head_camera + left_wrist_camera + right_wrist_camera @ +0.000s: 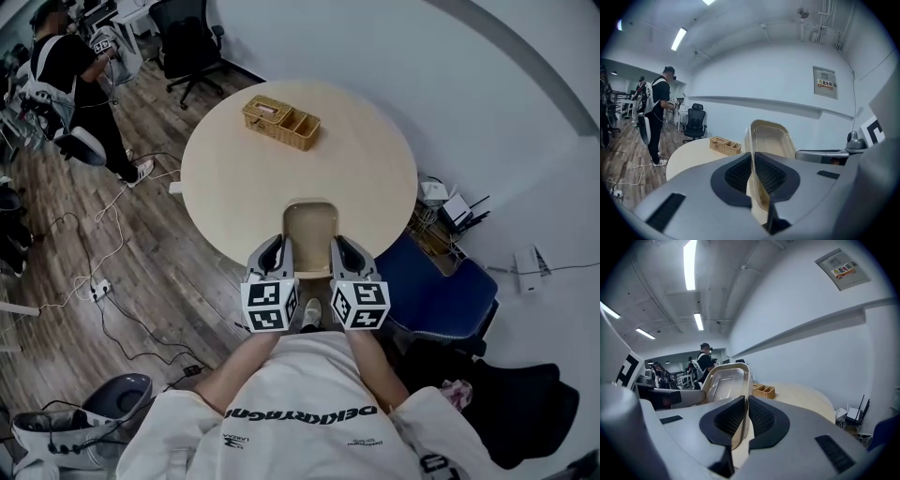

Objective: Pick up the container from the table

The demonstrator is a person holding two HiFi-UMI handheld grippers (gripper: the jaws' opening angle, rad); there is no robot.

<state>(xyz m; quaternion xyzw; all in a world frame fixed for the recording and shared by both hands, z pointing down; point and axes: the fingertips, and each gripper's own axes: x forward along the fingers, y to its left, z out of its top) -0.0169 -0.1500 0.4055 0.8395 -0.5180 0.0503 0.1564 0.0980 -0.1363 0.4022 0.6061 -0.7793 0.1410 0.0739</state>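
Observation:
A clear plastic container (pixel 310 225) hangs between my two grippers over the near edge of the round beige table (pixel 281 173). My left gripper (pixel 277 247) is shut on its left rim, and my right gripper (pixel 343 247) is shut on its right rim. In the left gripper view the container (pixel 771 138) rises ahead of the left gripper (pixel 753 161), its rim wall pinched between the dark pads. The right gripper view shows the same on the other side: the container (pixel 723 383) stands clamped in the right gripper (pixel 745 404).
A wicker basket (pixel 281 122) with compartments sits on the far part of the table. A person (pixel 70 66) stands at the far left near an office chair (pixel 192 47). A blue chair (pixel 441 291) is close on the right. Cables (pixel 103 281) trail over the wooden floor.

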